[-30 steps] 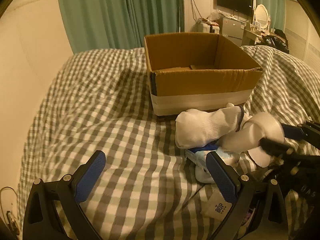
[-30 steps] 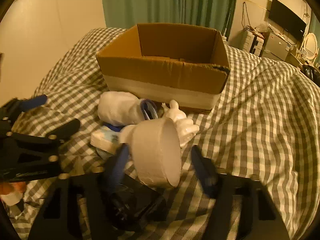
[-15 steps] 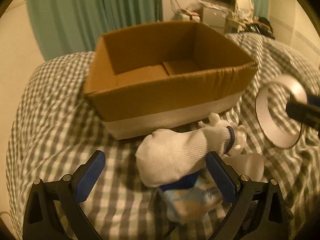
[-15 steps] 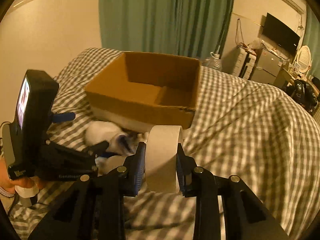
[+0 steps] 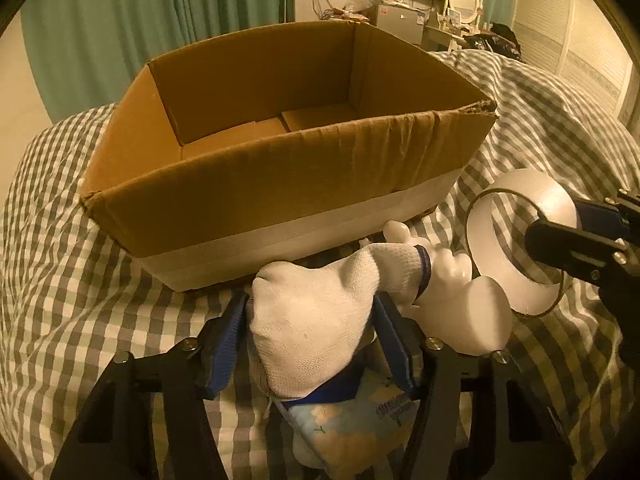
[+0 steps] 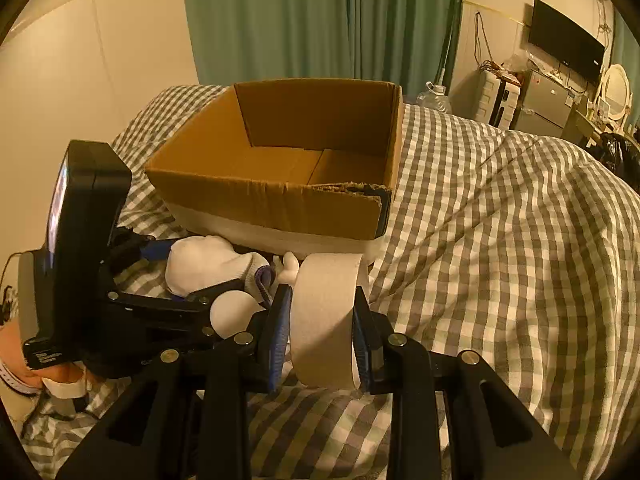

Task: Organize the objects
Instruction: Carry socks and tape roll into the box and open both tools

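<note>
An open, empty cardboard box (image 5: 280,184) with a white tape band stands on the checked bed; it also shows in the right wrist view (image 6: 280,200). My left gripper (image 5: 312,332) is shut on a white sock (image 5: 316,316) just in front of the box. My right gripper (image 6: 320,324) is shut on a roll of white tape (image 6: 324,320), held off the bed near the box's right corner; the roll also shows in the left wrist view (image 5: 520,240). A white hand-shaped figure (image 5: 468,308) and a printed pouch (image 5: 352,432) lie under and beside the sock.
The checked bedspread (image 6: 500,260) rises in folds to the right of the box. Green curtains (image 6: 320,20) and a wall stand behind. Furniture and a wall-mounted screen (image 6: 564,44) are at the far right.
My left gripper moved in and shut on the white sock. My right gripper closed on the tape roll, lifted it off the bed, and now holds it closer to the box.
</note>
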The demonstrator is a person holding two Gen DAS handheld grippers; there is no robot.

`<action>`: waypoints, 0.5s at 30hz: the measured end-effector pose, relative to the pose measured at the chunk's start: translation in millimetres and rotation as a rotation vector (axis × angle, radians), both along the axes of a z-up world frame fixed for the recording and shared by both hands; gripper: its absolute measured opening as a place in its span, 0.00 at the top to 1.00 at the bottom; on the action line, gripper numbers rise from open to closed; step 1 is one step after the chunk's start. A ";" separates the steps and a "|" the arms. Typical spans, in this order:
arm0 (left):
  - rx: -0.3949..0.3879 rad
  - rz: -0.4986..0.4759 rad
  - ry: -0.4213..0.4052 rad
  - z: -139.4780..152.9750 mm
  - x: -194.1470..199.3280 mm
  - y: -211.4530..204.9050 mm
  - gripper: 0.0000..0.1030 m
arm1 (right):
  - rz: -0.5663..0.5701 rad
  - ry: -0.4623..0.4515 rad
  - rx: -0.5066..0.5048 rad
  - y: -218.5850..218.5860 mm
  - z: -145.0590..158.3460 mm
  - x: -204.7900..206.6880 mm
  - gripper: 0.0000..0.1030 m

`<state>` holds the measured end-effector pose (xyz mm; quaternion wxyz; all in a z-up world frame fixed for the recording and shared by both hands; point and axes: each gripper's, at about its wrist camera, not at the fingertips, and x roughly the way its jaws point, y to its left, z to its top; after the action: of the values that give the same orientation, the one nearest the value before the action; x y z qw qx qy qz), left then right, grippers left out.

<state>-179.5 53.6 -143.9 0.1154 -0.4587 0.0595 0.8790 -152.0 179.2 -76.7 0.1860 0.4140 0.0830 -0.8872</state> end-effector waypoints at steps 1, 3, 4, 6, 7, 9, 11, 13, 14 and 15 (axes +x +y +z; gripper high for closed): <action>-0.002 0.003 0.000 1.9 2.5 -1.0 0.42 | 0.001 0.002 0.003 -0.5 -0.2 1.4 0.73; -0.015 0.008 0.011 9.3 9.4 -2.0 0.43 | 0.010 -0.005 -0.014 -1.3 2.6 2.7 0.73; -0.016 0.008 0.019 13.0 11.7 -2.0 0.44 | 0.015 -0.004 -0.025 -2.0 6.8 4.4 0.73; -0.010 0.016 0.037 23.1 18.5 -6.2 0.44 | 0.021 0.009 -0.022 -5.0 14.7 8.5 0.73; -0.008 0.019 0.046 28.3 21.0 -6.6 0.45 | 0.024 0.022 -0.016 -6.7 20.2 11.0 0.73; -0.003 0.028 0.066 39.8 26.5 -8.4 0.46 | 0.031 0.053 -0.012 -10.1 36.0 18.7 0.73; 0.009 0.038 0.085 50.7 32.6 -14.1 0.46 | 0.039 0.086 -0.012 -13.6 53.6 26.0 0.73; 0.020 0.041 0.109 65.4 38.8 -19.1 0.47 | 0.042 0.118 0.001 -17.9 68.0 31.9 0.73; 0.021 0.044 0.127 74.7 41.1 -20.3 0.47 | 0.043 0.135 0.008 -19.7 75.7 35.2 0.73; 0.027 0.049 0.145 83.6 44.1 -23.2 0.47 | 0.047 0.152 0.012 -22.0 83.6 38.4 0.73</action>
<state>-135.4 30.4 -60.3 0.0955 -0.3935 0.0447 0.9133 -113.6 157.2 6.9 0.1975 0.3447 0.1117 -0.9109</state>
